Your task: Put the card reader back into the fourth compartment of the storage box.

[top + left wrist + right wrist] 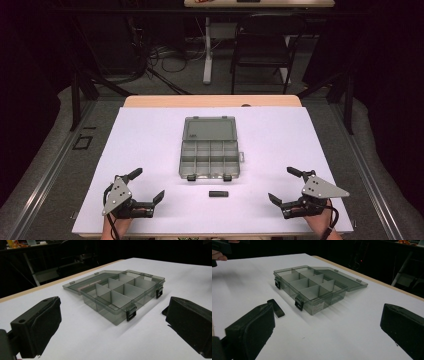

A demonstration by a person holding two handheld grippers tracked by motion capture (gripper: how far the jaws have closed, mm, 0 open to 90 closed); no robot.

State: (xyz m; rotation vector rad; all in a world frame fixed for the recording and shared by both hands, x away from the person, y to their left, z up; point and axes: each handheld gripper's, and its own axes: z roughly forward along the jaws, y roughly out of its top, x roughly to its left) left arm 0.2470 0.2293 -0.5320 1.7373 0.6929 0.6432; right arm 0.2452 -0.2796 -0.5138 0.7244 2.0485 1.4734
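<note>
- Both jaws are held wide and empty: left gripper (145, 186), right gripper (286, 185).
- The small flat black rectangular block (218, 194), just before the clear grey plastic compartment box (209, 148), is judged light, stiff; best pinched across its narrow sides.

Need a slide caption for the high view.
Open compartment box with small black block before it, flanked by open left gripper and right gripper.

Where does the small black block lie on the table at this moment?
In the high view the small black block lies flat on the white table, just in front of the open compartment box, midway between the left claw and right claw.
</note>
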